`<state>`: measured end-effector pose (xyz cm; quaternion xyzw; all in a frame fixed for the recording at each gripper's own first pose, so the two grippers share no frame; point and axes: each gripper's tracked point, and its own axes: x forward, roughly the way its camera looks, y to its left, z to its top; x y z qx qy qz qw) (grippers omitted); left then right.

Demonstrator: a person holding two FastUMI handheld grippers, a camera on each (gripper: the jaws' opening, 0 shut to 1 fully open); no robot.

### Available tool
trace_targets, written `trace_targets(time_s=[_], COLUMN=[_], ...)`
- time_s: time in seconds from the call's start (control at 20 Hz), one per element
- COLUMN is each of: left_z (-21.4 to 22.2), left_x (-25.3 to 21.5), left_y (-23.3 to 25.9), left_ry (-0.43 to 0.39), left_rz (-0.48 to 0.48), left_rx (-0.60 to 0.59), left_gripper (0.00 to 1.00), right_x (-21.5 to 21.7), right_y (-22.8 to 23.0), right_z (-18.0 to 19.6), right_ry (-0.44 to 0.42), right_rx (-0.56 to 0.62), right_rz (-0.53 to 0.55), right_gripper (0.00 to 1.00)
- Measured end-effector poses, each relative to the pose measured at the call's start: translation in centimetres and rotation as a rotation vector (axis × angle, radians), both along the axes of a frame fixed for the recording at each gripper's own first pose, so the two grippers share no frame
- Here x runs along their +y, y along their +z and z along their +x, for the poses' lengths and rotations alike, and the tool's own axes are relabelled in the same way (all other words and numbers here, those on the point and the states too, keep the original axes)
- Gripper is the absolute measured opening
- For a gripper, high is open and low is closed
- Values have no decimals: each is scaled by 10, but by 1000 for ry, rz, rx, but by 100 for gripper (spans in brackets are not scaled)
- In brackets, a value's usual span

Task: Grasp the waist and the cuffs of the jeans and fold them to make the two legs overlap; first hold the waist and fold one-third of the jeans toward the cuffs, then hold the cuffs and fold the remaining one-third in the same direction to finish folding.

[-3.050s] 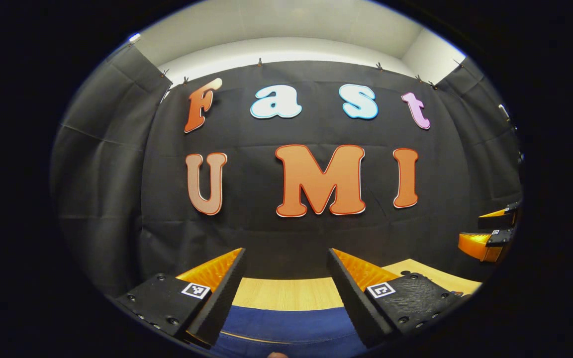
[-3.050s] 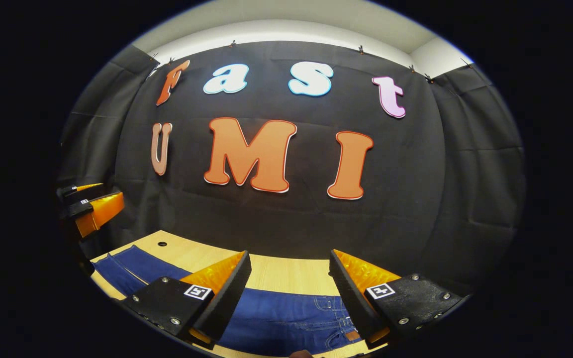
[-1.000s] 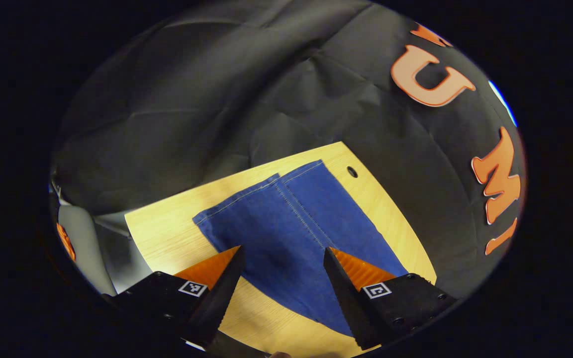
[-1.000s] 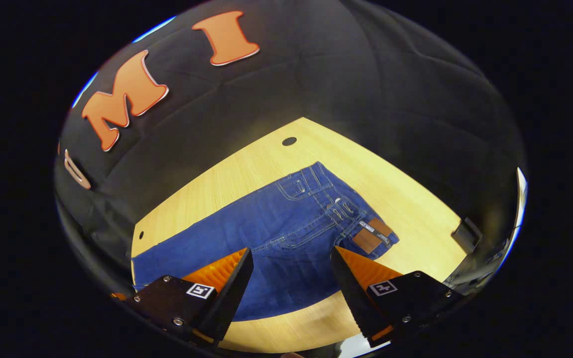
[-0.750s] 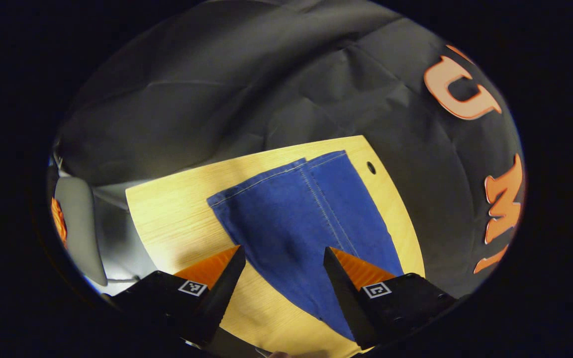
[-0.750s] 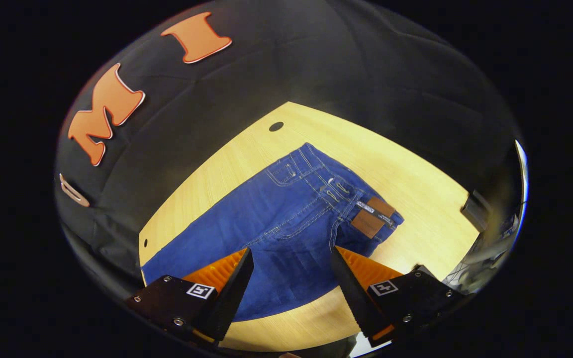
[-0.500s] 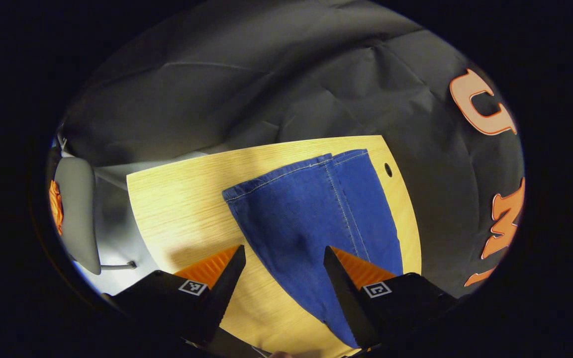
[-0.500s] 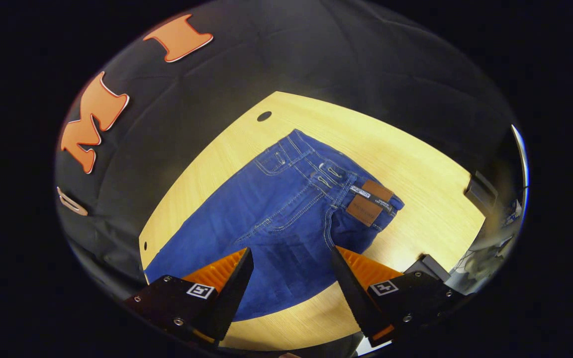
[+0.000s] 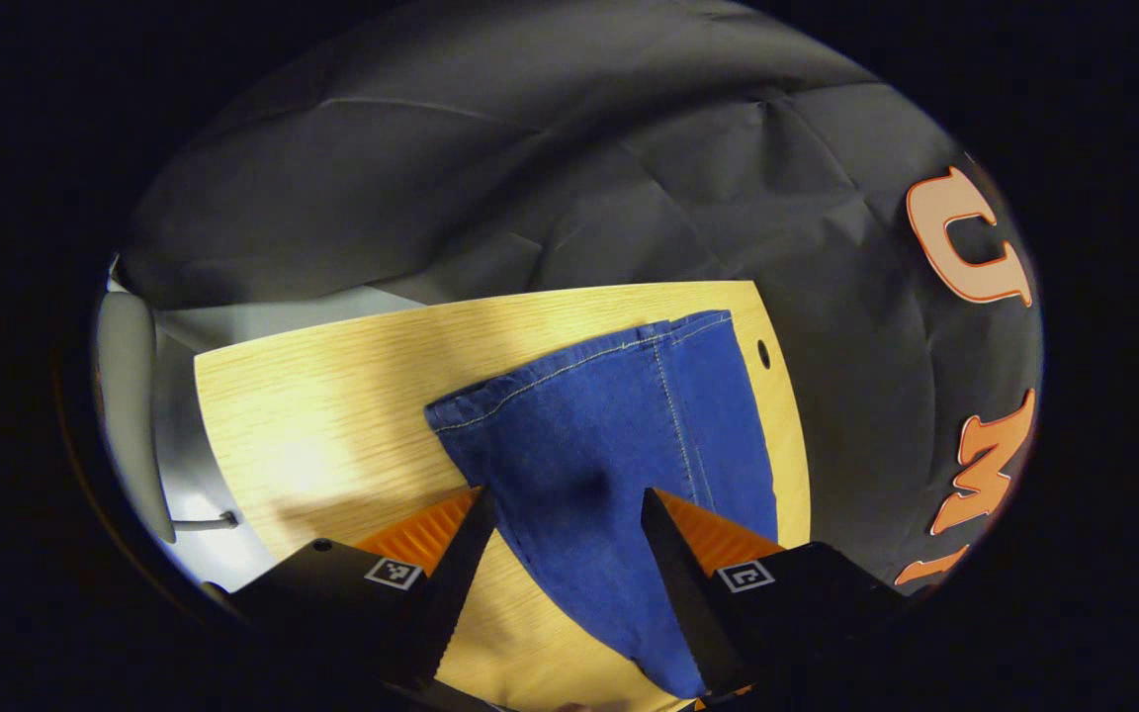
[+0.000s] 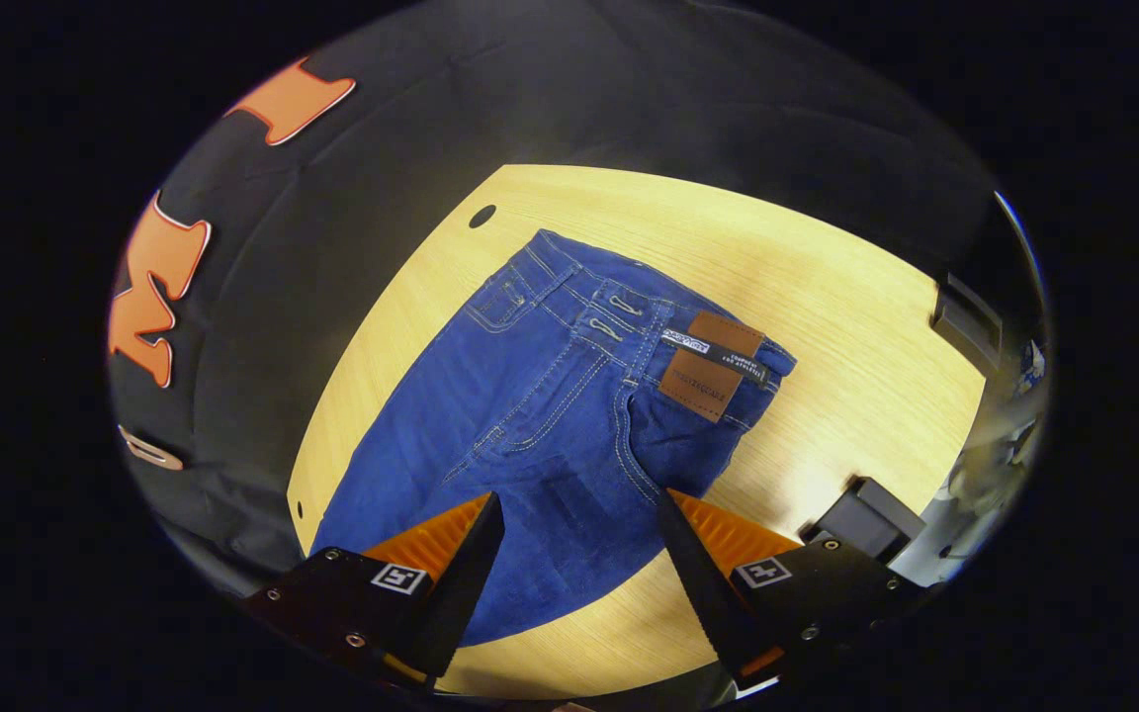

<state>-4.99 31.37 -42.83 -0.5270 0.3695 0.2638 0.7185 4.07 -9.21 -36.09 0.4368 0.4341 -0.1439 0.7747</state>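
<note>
Jeans (image 10: pixel 550 435) lie flat on the pale wooden surface (image 10: pixel 827 396), blue and spread along its length. In the right gripper view the waist (image 10: pixel 629 307) points away from the camera, with a brown patch (image 10: pixel 708 364) stitched at the waistband, belt loops beside it and a pocket toward the wall side. The right gripper (image 10: pixel 577 509) hangs above the seat of the jeans with its fingers (image 10: pixel 461 574) spread apart and nothing between them; whether they touch the cloth cannot be told. A small dark block (image 10: pixel 866 519) sits on the surface near the right finger, apart from the jeans.

In the left gripper view the cuffs (image 9: pixel 579 371) lie at the far end, the two legs side by side with a seam running between them. The left gripper (image 9: pixel 565 504) hovers over the legs (image 9: pixel 619 465), fingers (image 9: pixel 451 564) wide apart and holding nothing. A small round hole (image 9: pixel 763 354) in the surface shows just beside the cuff nearest the wall.
</note>
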Motion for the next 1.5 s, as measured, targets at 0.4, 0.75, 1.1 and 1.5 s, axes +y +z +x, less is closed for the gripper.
trace_targets(time_s=[0.4,0.75,1.1,1.5], left_z=[11,20,30,23], left_x=[5,3,4,5], left_y=[1,-5,-18,-20], left_ry=[13,26,96,67], left_rz=[-22,-34,-99,-31], left_rx=[-91,-110,-152,-89], left_gripper=[84,82,46,2], right_x=[-12,-26,-19,-8], right_y=[-16,-40,-38,-46], right_z=[-6,-22,14,28], right_ry=[-117,-115,-190,-292], right_rx=[11,59,-61,-30], right_rz=[130,140,281,354], right_gripper=[98,97,87,16])
